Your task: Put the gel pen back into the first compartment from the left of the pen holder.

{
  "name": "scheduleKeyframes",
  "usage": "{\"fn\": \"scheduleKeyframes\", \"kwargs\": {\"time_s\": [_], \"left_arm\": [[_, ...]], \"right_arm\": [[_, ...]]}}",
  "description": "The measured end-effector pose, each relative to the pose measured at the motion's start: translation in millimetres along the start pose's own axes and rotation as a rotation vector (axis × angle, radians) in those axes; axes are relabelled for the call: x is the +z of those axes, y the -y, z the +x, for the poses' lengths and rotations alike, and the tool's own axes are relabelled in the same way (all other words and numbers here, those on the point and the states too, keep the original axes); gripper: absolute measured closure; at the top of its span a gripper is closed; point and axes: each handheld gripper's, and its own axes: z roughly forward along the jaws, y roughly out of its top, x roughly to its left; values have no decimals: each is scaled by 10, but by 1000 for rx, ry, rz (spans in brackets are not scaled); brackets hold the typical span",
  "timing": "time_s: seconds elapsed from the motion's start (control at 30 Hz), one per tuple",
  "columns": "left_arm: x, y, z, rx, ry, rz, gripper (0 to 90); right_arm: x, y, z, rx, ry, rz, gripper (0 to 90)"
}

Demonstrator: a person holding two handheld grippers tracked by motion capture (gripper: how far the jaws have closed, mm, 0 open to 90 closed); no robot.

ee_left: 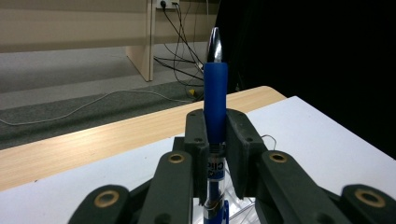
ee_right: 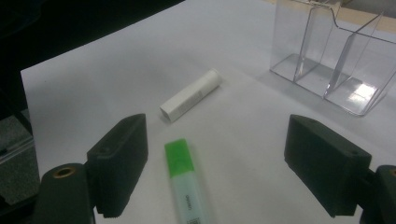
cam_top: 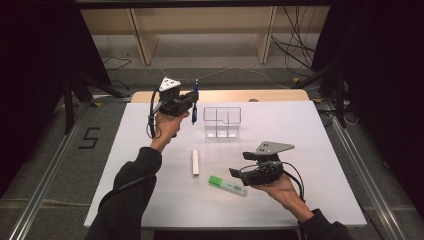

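Pen [cam_top: 194,102] up high over the table's [cam_top: 300,150] far left, clamped upright in the left gripper [cam_top: 192,102], just left of the clear organizer [cam_top: 222,121]. Left gripper view: pads pinch the blue barrel mid-length — light, stiff, slick plastic, so grip there. Right gripper view: right gripper [ee_right: 217,163] gapes wide over the green highlighter [ee_right: 184,186], white tube [ee_right: 190,95] beyond.

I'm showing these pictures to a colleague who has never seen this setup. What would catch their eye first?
Most likely the blue pen, held upright in the shut left gripper, raised above the table's far left beside the clear organizer. Next, the green highlighter lying on the white table just in front of the open right gripper. A white tube lies alone mid-table.
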Motion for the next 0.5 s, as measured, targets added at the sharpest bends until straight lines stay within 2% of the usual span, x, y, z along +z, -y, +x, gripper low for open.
{"fn": "scheduleKeyframes", "kwargs": {"time_s": [0.13, 0.33, 0.37, 0.5], "left_arm": [[45, -24, -32, -9, 3, -16, 793], [113, -46, -77, 4, 9, -9, 793], [131, -46, -90, -7, 8, -17, 793], [172, -42, -104, -8, 3, -28, 793]], "right_arm": [[-1, 0, -1, 0, 0, 1, 224], [1, 2, -3, 0, -2, 0, 224], [1, 2, -3, -1, -2, 0, 224], [-3, 1, -1, -3, 1, 3, 224]]}}
